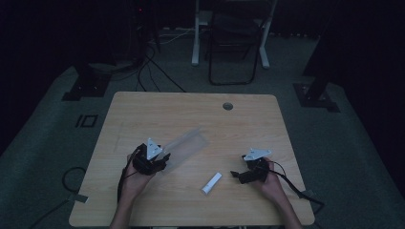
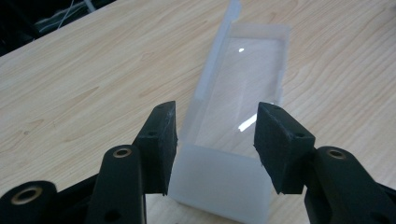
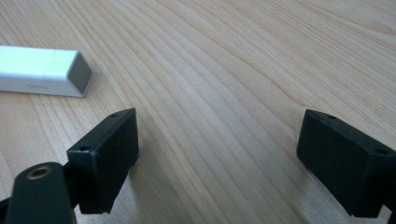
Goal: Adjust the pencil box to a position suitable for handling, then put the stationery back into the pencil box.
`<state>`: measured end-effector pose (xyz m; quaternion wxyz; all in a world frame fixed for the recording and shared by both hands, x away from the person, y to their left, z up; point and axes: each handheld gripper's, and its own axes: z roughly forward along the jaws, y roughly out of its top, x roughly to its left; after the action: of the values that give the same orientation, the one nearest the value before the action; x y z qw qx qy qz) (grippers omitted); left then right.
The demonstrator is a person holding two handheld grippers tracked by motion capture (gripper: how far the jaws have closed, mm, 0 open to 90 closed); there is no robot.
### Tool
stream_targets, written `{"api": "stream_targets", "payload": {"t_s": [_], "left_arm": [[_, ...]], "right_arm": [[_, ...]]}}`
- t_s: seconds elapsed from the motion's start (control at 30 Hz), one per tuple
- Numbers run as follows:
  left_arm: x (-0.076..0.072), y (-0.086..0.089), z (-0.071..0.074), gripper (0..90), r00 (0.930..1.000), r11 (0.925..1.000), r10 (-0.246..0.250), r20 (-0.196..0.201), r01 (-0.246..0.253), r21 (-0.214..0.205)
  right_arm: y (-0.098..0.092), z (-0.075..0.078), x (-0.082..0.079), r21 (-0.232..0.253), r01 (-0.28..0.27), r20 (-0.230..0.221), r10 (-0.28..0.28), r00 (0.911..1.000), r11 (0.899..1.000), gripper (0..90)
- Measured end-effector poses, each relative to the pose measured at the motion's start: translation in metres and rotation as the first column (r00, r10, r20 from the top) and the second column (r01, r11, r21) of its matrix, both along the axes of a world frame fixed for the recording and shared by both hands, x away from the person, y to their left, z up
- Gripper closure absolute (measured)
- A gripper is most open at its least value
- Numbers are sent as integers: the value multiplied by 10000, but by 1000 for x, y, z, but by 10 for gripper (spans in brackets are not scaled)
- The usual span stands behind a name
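A clear plastic box (image 1: 186,145) lies long and open-topped on the wooden table (image 1: 191,109), left of centre. My left gripper (image 1: 165,160) sits at its near end. In the left gripper view the jaws (image 2: 215,140) stand open with the box's near end (image 2: 219,182) between the pads, which do not press on it. A small white rectangular stick (image 1: 211,183) lies near the front middle. My right gripper (image 1: 235,174) rests to its right, pointing towards it. In the right gripper view its jaws (image 3: 217,154) are wide open over bare wood, with the white stick (image 3: 39,71) off to the upper left.
A round cable hole (image 1: 228,106) sits near the table's far edge. Beyond the table, a dark chair (image 1: 234,43) and white desk legs stand on the carpet. Cables run across the floor at the far left.
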<state>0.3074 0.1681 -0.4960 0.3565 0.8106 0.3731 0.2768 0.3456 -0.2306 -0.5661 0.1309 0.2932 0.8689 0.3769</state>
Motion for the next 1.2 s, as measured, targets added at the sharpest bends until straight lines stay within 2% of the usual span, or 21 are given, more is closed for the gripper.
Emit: {"api": "stream_targets", "payload": {"t_s": [0.1, 0.2, 0.5, 0.8, 1.2], "left_arm": [[-5, -1, 2, 489, 10000, 9999, -87, 49, 87, -123], [-7, -3, 3, 486, 9999, 9999, -150, 59, 151, -27], [-18, -14, 18, 477, 9984, 9987, -470, 303, 476, -188], [-24, -27, 24, 477, 9957, 9947, -912, 177, 919, -452], [-27, -52, 20, 477, 9874, 9869, -1576, -167, 1569, -375]], "right_arm": [[0, 0, 0, -1, 0, 1, 0, 10000, 10000, 127], [0, 0, 0, 1, 6, -6, -6, 10000, 10000, 127], [0, 0, 0, 2, 7, -6, -7, 10000, 10000, 127], [0, 0, 0, 2, 7, -7, -7, 10000, 10000, 127], [0, 0, 0, 3, 1, 3, -1, 10000, 10000, 127]]}}
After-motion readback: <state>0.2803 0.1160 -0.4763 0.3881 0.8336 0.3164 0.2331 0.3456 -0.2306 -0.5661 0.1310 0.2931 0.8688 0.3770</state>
